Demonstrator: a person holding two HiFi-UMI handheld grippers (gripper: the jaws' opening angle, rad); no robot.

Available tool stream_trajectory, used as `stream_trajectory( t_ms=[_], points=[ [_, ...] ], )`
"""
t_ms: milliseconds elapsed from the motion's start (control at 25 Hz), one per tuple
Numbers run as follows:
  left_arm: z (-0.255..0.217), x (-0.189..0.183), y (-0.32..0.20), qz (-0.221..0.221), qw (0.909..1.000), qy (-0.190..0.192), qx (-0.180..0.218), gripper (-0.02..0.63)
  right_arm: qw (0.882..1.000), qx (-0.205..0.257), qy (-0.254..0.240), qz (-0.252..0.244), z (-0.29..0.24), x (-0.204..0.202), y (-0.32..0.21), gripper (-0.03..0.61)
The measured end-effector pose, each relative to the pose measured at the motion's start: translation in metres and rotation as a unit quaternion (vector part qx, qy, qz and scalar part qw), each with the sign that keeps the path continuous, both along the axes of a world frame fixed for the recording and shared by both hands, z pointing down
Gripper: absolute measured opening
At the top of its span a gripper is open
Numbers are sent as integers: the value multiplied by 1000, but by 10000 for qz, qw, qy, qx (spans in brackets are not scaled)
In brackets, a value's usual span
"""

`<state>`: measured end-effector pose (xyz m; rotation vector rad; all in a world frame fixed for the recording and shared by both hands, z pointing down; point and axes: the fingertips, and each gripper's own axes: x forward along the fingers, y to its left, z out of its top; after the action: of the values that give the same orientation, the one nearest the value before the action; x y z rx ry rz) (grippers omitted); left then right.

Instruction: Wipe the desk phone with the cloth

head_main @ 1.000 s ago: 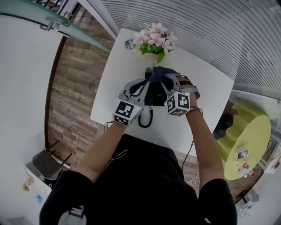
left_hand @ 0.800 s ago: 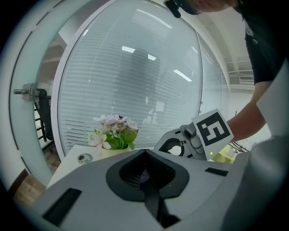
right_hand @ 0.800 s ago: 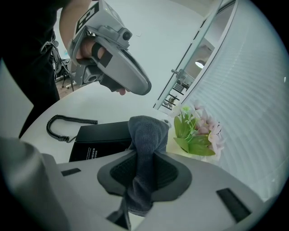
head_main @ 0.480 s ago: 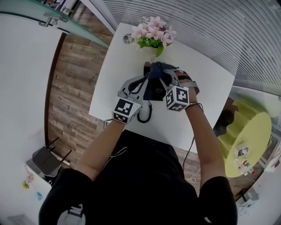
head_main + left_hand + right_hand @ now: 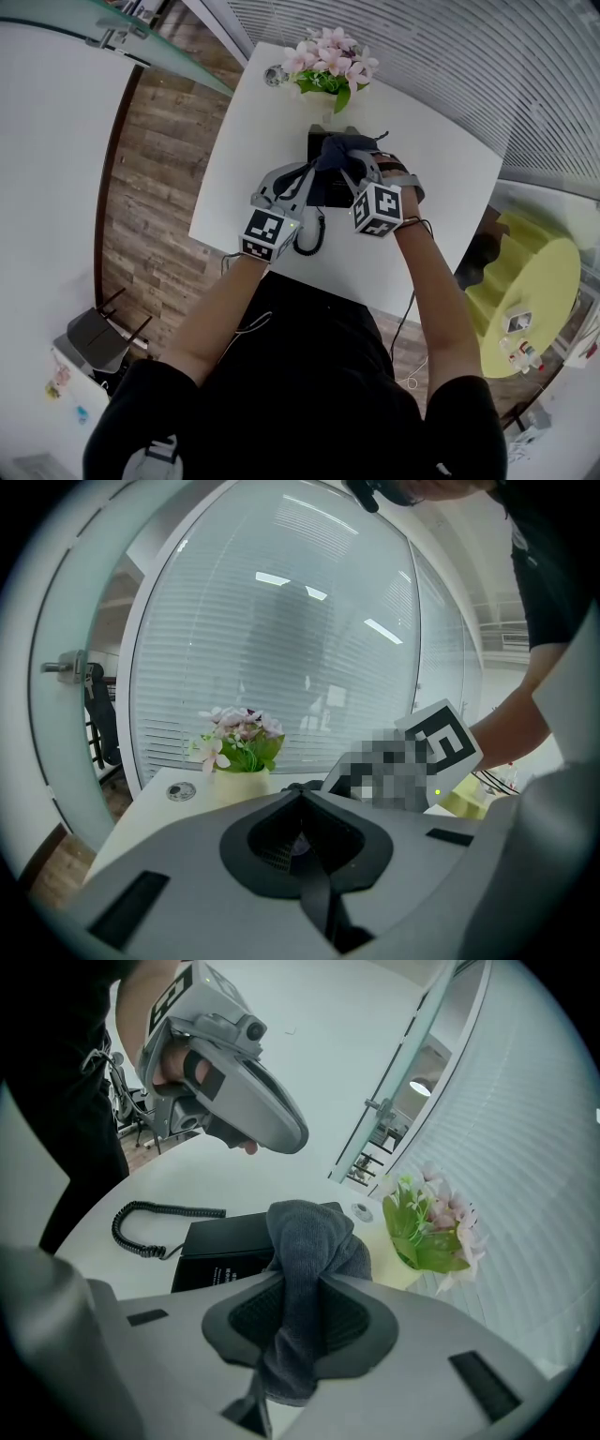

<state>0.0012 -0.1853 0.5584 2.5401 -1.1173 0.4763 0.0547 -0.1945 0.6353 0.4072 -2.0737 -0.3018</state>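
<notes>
White tabletop spreads beneath me, with wood flooring off toward 9 o'clock. Nearest me, at 6 o'clock of the desk phone, the coiled cord loops on the bare surface. My left gripper hangs above the phone's 7 o'clock side with its fingers pressed together on nothing. Just beside it, toward 3 o'clock, my right gripper is clenched around the cloth. I have it pinched by a fold, so a rounded grey wad bulges out ahead of the fingertips and a short tail hangs behind them. That wad sits over the far part of the phone's black body; I cannot tell whether it actually touches. The cloth looks soft, light and limp, so I judge it will flatten and drag rather than push. A grip close behind the wad, as I have now, should keep it from flopping or pulling out. The phone looks like rigid plastic, probably light enough to skid on this smooth table, and the cord could tug at it. If it slides, I would steady it with the left fingers against a side edge of the body, not on the cord. Past the phone at 12 o'clock stands the flower pot, near enough that a long stroke could knock it. A small round disc lies at 11 o'clock, and slatted blinds close the far side.
</notes>
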Motion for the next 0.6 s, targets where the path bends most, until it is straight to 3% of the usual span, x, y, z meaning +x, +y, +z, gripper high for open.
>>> stream_trajectory(
  t_ms=[600],
  points=[
    [9,-4,24,-39,9999,32,-132,11,9997,-231,14,35,16,-1,33,100]
  ],
)
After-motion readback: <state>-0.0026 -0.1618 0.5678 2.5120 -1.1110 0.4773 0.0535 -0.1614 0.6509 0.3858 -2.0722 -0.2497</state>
